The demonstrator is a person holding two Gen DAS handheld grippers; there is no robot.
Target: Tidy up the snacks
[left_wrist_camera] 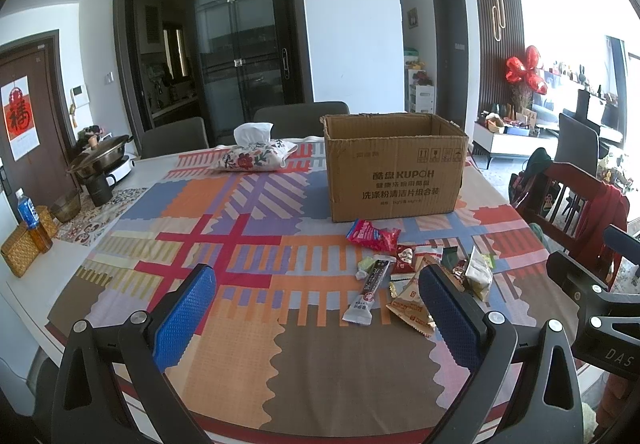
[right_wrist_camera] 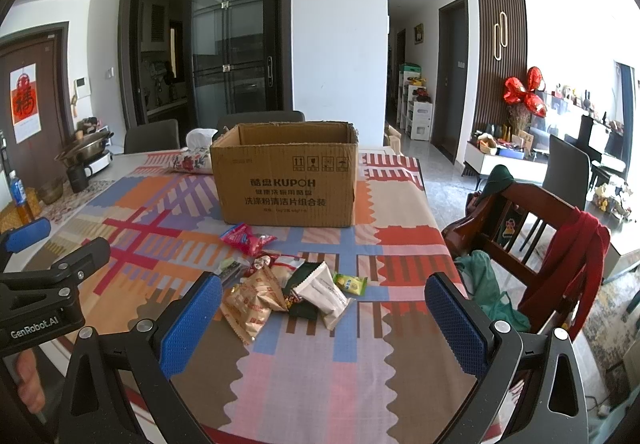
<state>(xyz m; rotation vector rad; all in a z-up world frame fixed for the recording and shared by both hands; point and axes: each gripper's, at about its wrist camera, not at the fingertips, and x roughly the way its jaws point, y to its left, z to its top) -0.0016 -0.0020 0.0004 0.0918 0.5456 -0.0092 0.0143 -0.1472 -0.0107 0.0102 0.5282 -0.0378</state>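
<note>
Left wrist view: open cardboard box (left_wrist_camera: 394,168) stands upright toward the far side of the desk (left_wrist_camera: 224,244), which is covered by a patchwork cloth in orange, red, blue and brown. Snack pile (left_wrist_camera: 424,276) lies loose on the cloth just in front of the box, right of centre: a pink packet (left_wrist_camera: 372,235) nearest the box, a grey bar wrapper (left_wrist_camera: 366,294) at the pile's left edge, a tan triangular pack (left_wrist_camera: 410,310) beside it. Floral tissue pouch (left_wrist_camera: 256,156) sits left of the box; pot (left_wrist_camera: 100,156), dark mug and drink bottle (left_wrist_camera: 29,214) along the desk's left edge. Left gripper (left_wrist_camera: 316,314): jaws spread wide, empty, hovering above the cloth; its right finger overlaps the pile's edge in view, contact not certain. Right wrist view: same box (right_wrist_camera: 286,180) dead ahead, snack pile (right_wrist_camera: 286,284) between it and the camera, a small green-yellow packet (right_wrist_camera: 350,283) on the pile's right. Right gripper (right_wrist_camera: 324,318): jaws wide apart, nothing held, pile lying beyond the gap. Left gripper's black body shows at the left edge. Red wooden chair (right_wrist_camera: 532,240) draped with red and green cloth stands off the desk's right corner. Room: dark glass doors, white pillar, hallway, bright living area.
</note>
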